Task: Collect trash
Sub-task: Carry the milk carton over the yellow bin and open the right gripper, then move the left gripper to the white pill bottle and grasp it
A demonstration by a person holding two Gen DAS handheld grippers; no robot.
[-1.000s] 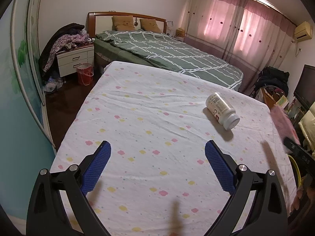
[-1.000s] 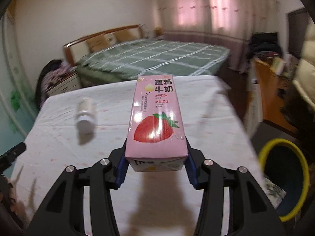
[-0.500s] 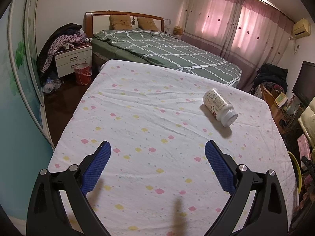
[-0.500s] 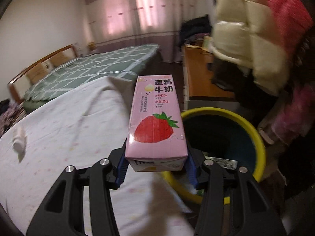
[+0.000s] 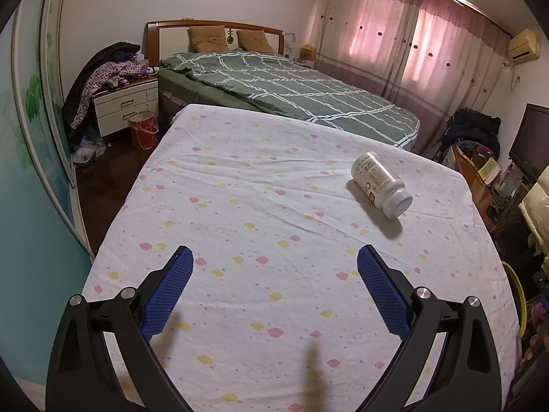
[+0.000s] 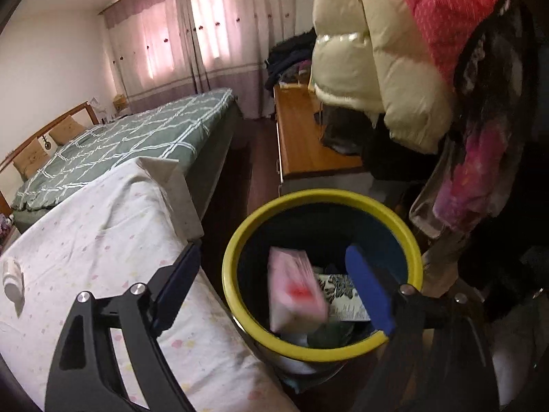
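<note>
A pink strawberry milk carton (image 6: 295,288), blurred, is inside the yellow-rimmed trash bin (image 6: 240,226), free of my fingers. My right gripper (image 6: 274,274) is open over the bin. A white pill bottle (image 5: 381,183) lies on its side on the flowered sheet (image 5: 260,206), right of centre; it also shows at the left edge of the right wrist view (image 6: 12,279). My left gripper (image 5: 274,267) is open and empty above the sheet, well short of the bottle.
A green bed (image 5: 291,89) stands behind the sheeted table. A nightstand (image 5: 123,106) and red bucket (image 5: 144,128) stand far left. Hanging jackets (image 6: 377,51) and a wooden desk (image 6: 302,137) crowd the bin. Other trash (image 6: 343,298) lies in the bin.
My right gripper swung from the table to above the bin, opened and let go of the milk carton, which is now in the bin. The left gripper barely moved.
</note>
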